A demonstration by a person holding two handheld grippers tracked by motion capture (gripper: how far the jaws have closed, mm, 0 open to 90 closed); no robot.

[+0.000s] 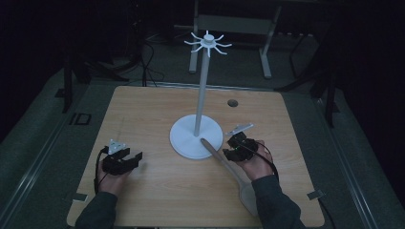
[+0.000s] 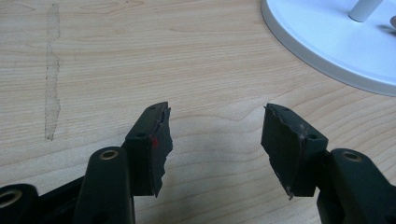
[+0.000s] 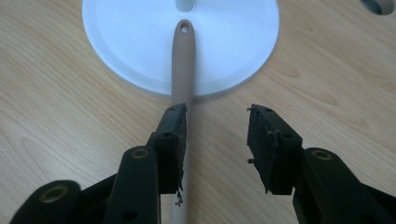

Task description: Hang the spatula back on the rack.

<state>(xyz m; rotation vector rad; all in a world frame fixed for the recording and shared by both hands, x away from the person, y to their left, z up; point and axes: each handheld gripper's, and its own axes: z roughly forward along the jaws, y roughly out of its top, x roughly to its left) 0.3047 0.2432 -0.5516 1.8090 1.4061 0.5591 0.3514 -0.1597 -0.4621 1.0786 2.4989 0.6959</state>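
With both jaw pairs spread and empty, the right gripper (image 3: 215, 149) hovers beside the long beige plastic spatula (image 3: 182, 65) (its holed handle tip lying on the white round stand base (image 3: 116, 56)), so pickup looks next, needing a sideways shift to straddle the handle, while the left gripper (image 2: 215, 144) idles over the pale wooden table (image 2: 116, 56)

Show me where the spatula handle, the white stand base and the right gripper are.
spatula handle (image 3: 181, 60), right gripper view, mid-shaft
white stand base (image 3: 126, 42), right gripper view, bare disc surface
right gripper (image 3: 216, 123), right gripper view, gap between open jaws

One white stand (image 1: 196, 136), one spatula (image 1: 229, 168), two tools, left (image 1: 125, 159) and right (image 1: 233, 147), on one table (image 1: 157, 191), seemingly.
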